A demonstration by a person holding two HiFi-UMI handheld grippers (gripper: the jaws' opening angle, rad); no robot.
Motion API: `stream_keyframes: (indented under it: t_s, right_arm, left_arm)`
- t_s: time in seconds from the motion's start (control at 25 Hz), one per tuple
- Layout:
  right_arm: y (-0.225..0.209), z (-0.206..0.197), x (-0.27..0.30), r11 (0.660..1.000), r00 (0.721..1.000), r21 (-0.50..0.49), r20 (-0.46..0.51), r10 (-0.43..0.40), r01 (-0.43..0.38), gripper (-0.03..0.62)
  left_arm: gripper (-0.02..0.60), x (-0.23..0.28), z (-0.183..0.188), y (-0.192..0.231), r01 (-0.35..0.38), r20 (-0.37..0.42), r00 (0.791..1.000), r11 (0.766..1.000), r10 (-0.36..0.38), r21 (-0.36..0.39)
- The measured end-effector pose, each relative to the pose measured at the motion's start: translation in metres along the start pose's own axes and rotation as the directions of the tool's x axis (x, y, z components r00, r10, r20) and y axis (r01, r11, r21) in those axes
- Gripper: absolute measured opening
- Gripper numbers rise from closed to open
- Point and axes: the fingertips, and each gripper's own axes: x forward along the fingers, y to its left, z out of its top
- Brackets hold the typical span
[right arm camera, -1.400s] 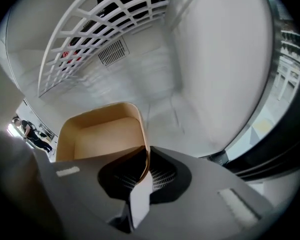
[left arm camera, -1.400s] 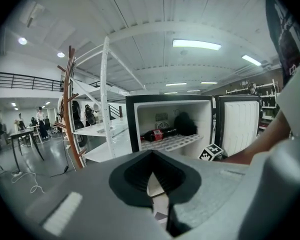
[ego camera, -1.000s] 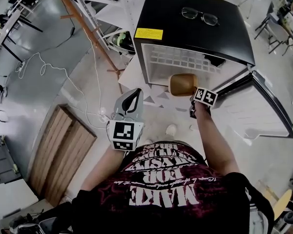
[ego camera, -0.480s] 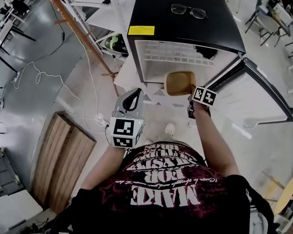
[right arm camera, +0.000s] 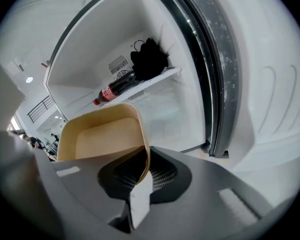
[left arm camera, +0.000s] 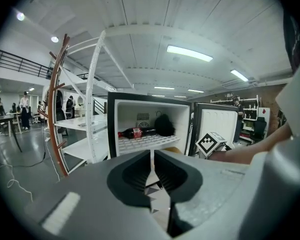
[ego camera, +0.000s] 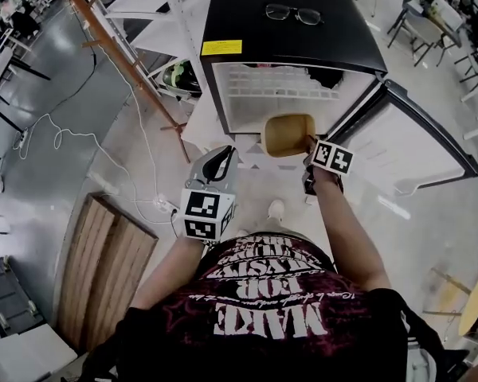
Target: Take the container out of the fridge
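The container [right arm camera: 102, 134] is a tan, round-cornered open tub with nothing in it. One side wall is pinched between the jaws of the right gripper [right arm camera: 142, 171], and the rest of the tub reaches forward and left of them. Just beyond the gripper stands the fridge [ego camera: 247, 22], black outside and white within, its door [ego camera: 398, 142] swung open to the gripper's right.

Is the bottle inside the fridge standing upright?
No, the bottle lies on its side on the wire shelf, beside a black bundle.
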Motion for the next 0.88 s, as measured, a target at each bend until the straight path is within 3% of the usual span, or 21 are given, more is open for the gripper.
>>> stream_keyframes:
  t_s: [0.16,0.88]
  right_arm:
    - [0.008,0.0,-0.013,1.0,1.0,0.006,0.024,0.01,-0.01,0.044]
    - [0.047,0.001,-0.066,0.999,0.991,-0.008,0.124,0.048,-0.047,0.048]
  left_arm:
    - [0.04,0.0,-0.008,-0.013,0.066,-0.037,0.997,0.998,-0.067,-0.016]
    - [0.126,-0.004,-0.022,-0.048,0.197,-0.096,0.976,0.98,-0.196,0.006]
